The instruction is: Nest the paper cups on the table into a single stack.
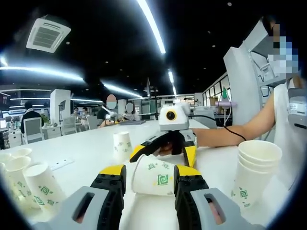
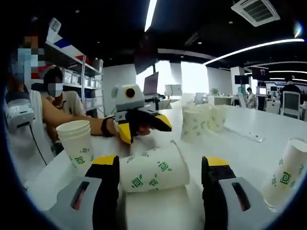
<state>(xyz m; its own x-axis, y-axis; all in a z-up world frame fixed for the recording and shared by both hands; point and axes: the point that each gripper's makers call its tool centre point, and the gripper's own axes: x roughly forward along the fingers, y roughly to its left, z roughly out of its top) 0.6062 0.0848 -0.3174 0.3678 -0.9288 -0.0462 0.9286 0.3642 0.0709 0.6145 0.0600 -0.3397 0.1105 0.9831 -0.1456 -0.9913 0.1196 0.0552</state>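
Between the two yellow-tipped jaws of the left claw (image 1: 149,178) a paper cup (image 1: 153,176) lies on its side on the white table (image 1: 76,153); whether the jaws press it I cannot tell. The right claw (image 2: 160,168) has its jaws apart, and the same cup (image 2: 153,171) lies between them. A stack of cups (image 1: 254,172) stands near. Such a cup is light and thin and dents easily, so I would grip it gently at the middle of the wall.

Open office: dark ceiling (image 1: 105,28), strip lights (image 1: 151,21), air vent (image 1: 48,34), white desks (image 2: 268,124), shelving (image 2: 76,76).
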